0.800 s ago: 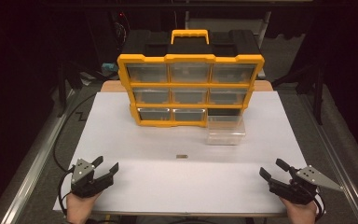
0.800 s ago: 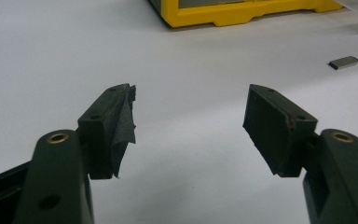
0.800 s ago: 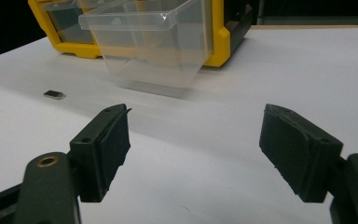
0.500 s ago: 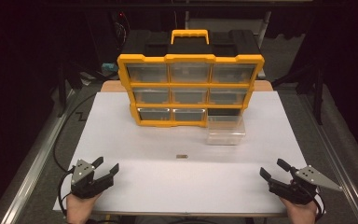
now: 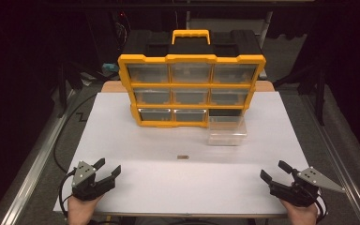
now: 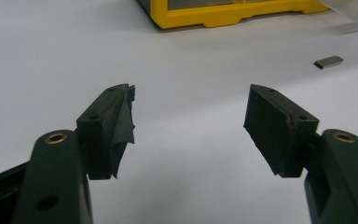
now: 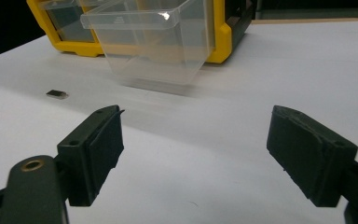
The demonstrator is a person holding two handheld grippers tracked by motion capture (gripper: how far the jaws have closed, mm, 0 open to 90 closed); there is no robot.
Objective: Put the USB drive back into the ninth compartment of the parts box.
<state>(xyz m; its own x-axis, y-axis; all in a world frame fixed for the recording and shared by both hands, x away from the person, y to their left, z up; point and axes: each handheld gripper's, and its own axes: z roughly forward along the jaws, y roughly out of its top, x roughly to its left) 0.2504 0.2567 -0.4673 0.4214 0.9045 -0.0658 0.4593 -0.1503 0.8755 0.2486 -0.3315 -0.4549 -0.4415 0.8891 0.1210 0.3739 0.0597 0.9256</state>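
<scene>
Both pairs of fingers stood spread wide with nothing between them: the left gripper (image 5: 107, 169) rested at the near left corner of the white table (image 5: 136, 140), the right gripper (image 5: 275, 171) at the near right corner, each held from below by a hand, the left hand (image 5: 80, 208) and the right hand (image 5: 301, 212) coming in over the table's near edge. Each gripper pointed forward and slightly inward, toward the table's middle, with its jaws low over the surface. A small flat metal piece (image 5: 183, 156) lay alone on the white surface between the two grippers, farther out than both and well apart from each. From the left gripper view the metal piece (image 6: 329, 62) appeared beyond and to the right of the right-hand finger pad (image 6: 274, 128), and torn black tape showed hanging from the left-hand pad (image 6: 121, 126), a detail too small for the high view. From the right gripper view the piece (image 7: 57, 94) sat beyond and left of the left-hand pad (image 7: 103, 149), with a clear plastic drawer (image 7: 154, 39) pulled out and standing on the table against the yellow organizer cabinet (image 5: 191, 89). In the high view the drawer (image 5: 227, 131) sat at the cabinet's lower right, before an empty slot.
</scene>
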